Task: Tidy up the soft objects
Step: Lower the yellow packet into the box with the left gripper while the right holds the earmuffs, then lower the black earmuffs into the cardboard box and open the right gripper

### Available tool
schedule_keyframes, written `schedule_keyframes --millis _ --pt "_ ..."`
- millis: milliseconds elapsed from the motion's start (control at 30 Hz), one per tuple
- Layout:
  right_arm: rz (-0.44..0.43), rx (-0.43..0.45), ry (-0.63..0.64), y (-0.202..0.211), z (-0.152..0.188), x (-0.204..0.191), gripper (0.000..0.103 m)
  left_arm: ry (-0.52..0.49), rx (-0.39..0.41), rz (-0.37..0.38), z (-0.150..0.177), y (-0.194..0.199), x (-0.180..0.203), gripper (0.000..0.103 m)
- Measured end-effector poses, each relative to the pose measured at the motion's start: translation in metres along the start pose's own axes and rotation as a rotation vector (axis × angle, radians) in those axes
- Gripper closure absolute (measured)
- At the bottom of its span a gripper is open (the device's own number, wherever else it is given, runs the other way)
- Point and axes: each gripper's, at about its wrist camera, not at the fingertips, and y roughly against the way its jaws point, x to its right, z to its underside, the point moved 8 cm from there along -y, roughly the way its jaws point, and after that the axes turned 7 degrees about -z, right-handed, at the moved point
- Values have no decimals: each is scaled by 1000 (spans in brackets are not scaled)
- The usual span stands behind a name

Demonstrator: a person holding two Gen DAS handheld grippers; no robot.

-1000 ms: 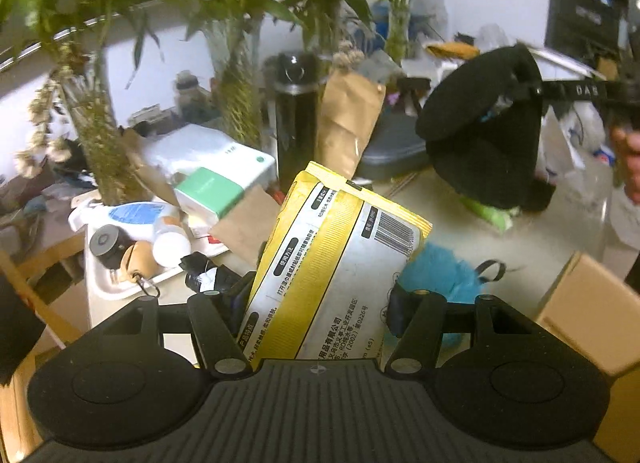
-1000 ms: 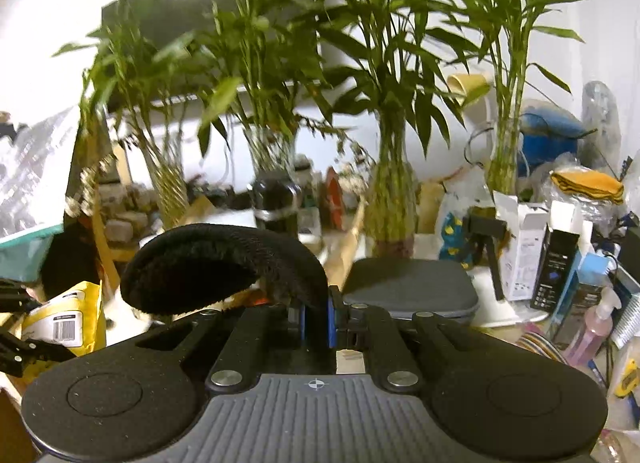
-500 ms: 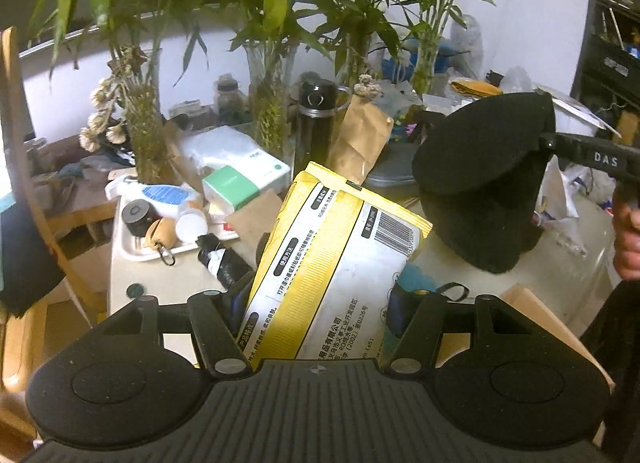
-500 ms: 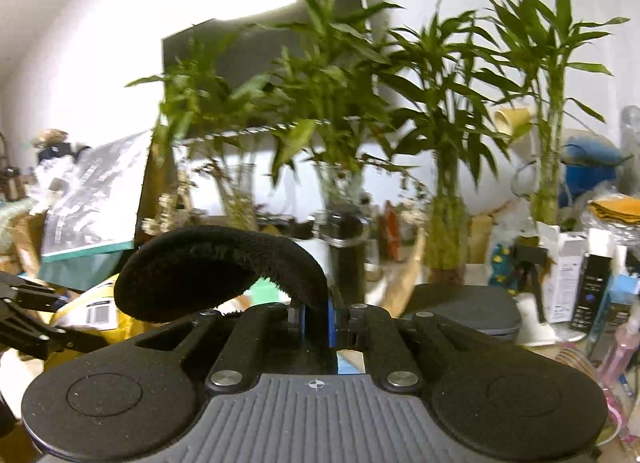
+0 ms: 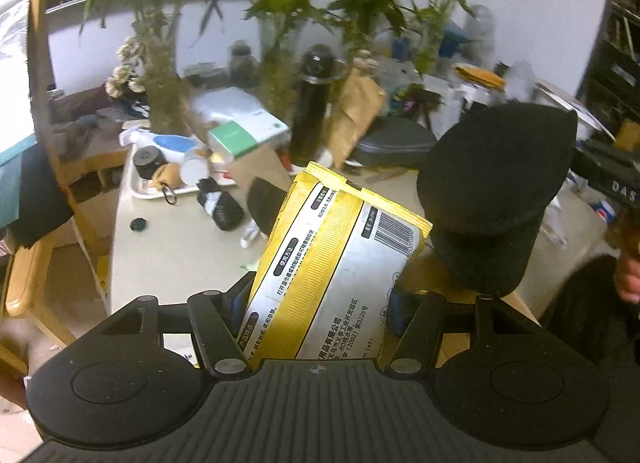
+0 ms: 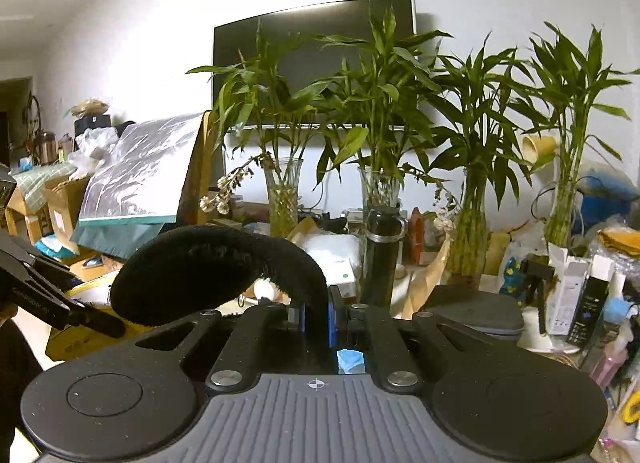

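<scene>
My left gripper (image 5: 320, 299) has its fingers clamped on either side of a soft yellow-and-white plastic packet printed with a barcode (image 5: 340, 279), holding it tilted above the pale tabletop (image 5: 172, 247). My right gripper (image 6: 316, 319) has its fingers pressed nearly together, pinching the edge of a floppy black fleece pad (image 6: 208, 267), which arches up and droops off to the left; in the left wrist view that same pad (image 5: 496, 183) hangs in the air just right of the packet, apart from it. On the table behind sits a shallow white tray (image 5: 140, 187) holding a round black cap, a small tan keyring piece and a white bottle lying on its side; its other contents are too blurred to tell. Beside the tray lies a rolled black bundle with a white label (image 5: 220, 203). Farther back stand a tall black flask (image 6: 382, 259) and a row of clear glass vases (image 6: 282, 199) each packed with green bamboo stalks. A grey zipped case (image 6: 476, 309) lies flat to the right, and white cartons (image 6: 572, 291) stand upright past it.
</scene>
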Motion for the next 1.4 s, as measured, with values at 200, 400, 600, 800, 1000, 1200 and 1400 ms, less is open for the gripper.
schedule_keyframes --millis 200,400,600,800,1000,1200,1400 --pt "7 -14 18 21 7 -2 90 -174 17 128 17 -4 18 42" --pt "18 -22 23 37 9 -3 90 -401 11 270 38 -12 42 40" --pt "35 -44 37 39 13 -7 90 -425 82 276 39 -7 47 23" --pt "33 -67 66 36 17 -18 90 -325 123 154 36 7 31 23" --pt "14 -103 77 24 28 -26 90 -233 142 68 46 25 13 23" --pt "11 -142 152 8 39 -42 90 -157 119 43 63 34 -3 23" --pt "83 -139 328 -2 42 -59 90 -138 112 41 72 41 -8 23"
